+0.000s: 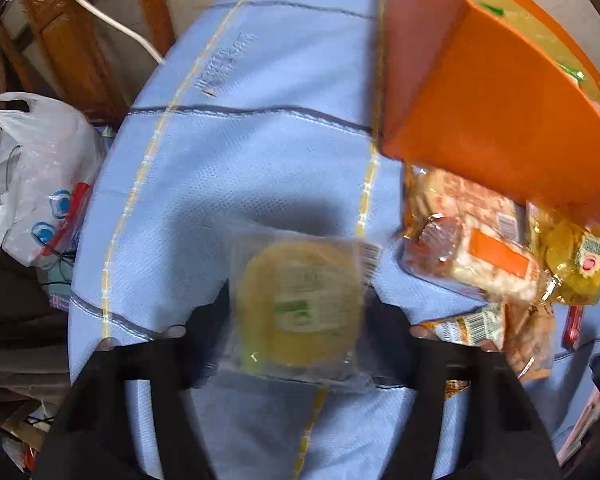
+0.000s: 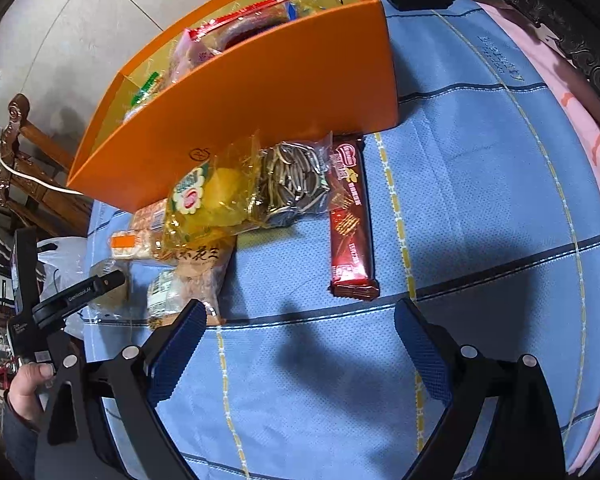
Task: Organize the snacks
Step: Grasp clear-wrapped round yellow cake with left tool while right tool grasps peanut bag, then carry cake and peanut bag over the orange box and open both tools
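At lower centre of the left wrist view, left tongs [image 1: 296,312] bracket a clear-wrapped round yellow pastry [image 1: 298,304]; picture blurred, so whether the pads press on it or only flank it cannot be told. The pastry sits over the blue quilted cloth [image 1: 228,152]; lying or lifted, unclear.

Upper left of the right wrist view: orange box [image 2: 260,92], open-topped, already holding several packets, a red-wrapped one [image 2: 236,24] among them. Judged partly filled.

Left to sort, heaped just below the box's front wall in that view:
- yellow candy bag [image 2: 212,196], touching the box wall
- sunflower seed pack [image 2: 296,176] beside it
- brown peanut bag [image 2: 196,268]
- orange-labelled cracker pack [image 2: 136,240]
- red wafer bar [image 2: 350,220], lying flat, a little apart to the right

Right tongs [image 2: 296,344] at lower centre, jaws wide apart, nothing between them, above bare cloth near the peanut bag.

Judgement: task roughly midway; pastry is the item in hand.
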A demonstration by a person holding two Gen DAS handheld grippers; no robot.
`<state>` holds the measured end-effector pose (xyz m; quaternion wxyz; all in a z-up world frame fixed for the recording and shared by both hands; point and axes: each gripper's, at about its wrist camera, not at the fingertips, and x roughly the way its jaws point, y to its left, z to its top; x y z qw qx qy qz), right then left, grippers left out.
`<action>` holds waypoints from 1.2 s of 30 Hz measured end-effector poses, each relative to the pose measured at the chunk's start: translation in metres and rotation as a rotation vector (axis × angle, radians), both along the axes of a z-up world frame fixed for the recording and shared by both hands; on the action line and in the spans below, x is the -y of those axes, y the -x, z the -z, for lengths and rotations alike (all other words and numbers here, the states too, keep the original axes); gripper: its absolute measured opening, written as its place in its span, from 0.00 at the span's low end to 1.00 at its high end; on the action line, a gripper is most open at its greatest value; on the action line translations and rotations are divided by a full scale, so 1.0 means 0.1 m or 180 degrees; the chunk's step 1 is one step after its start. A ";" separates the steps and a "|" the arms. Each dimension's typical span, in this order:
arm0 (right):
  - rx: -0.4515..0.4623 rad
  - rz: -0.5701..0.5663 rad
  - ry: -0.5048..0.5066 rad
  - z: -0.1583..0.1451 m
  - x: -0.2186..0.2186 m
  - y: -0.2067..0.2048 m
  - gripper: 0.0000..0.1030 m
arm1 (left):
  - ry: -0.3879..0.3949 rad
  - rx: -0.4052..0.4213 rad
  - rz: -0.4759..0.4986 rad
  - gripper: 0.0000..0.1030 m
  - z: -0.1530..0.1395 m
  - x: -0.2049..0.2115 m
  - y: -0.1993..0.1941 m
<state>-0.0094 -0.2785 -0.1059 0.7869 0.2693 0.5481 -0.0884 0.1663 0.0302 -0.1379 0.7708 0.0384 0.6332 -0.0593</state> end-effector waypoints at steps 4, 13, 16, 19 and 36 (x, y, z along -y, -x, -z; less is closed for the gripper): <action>-0.0067 -0.0210 -0.0037 0.07 -0.14 -0.15 0.93 | 0.0044 -0.0024 0.0014 0.53 -0.02 0.00 0.04; -0.0008 -0.0836 0.0221 0.23 -0.81 -0.80 0.87 | 0.0102 -0.0119 0.0069 0.53 -0.09 0.01 0.23; -0.0164 -0.1110 0.0354 0.34 -0.94 -0.89 0.39 | 0.0104 -0.0101 0.0066 0.53 -0.11 0.01 0.24; -0.0180 -0.1266 0.0310 0.27 -0.93 -0.79 0.36 | 0.0122 -0.0054 0.0075 0.53 -0.18 0.03 0.30; 0.0345 -0.1067 -0.0210 -0.46 -0.42 0.00 0.36 | 0.0357 0.0271 0.0632 0.53 -0.84 0.48 0.72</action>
